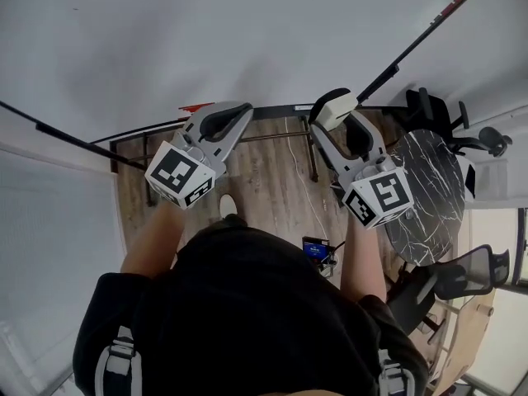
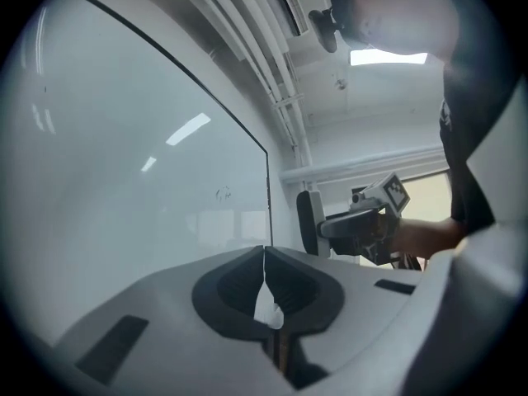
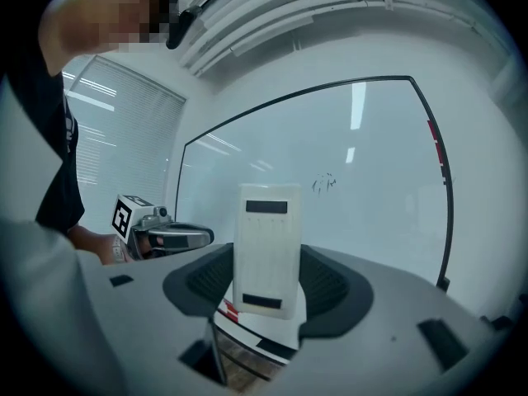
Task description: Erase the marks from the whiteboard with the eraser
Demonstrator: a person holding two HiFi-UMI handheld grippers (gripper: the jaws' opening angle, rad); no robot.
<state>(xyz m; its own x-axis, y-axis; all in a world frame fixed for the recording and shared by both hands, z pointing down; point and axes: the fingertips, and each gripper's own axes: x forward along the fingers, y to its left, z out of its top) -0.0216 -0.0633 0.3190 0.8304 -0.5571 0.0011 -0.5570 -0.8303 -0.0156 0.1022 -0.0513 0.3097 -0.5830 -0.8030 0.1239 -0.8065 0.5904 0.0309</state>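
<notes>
Filling the wall ahead, the whiteboard (image 1: 165, 40) is showing almost clean; at the left, the left gripper (image 2: 264, 262) is hovering near its lower edge, jaws pressed together on nothing, forearm bent upward. Right of it, the right gripper (image 3: 266, 285) is pinching the eraser (image 3: 266, 238) by its two long sides, upright, near the board and well below the small marks (image 3: 323, 183). It is looking light and rigid, probably felt-faced, so that side grip should be suiting flat, firm strokes.
</notes>
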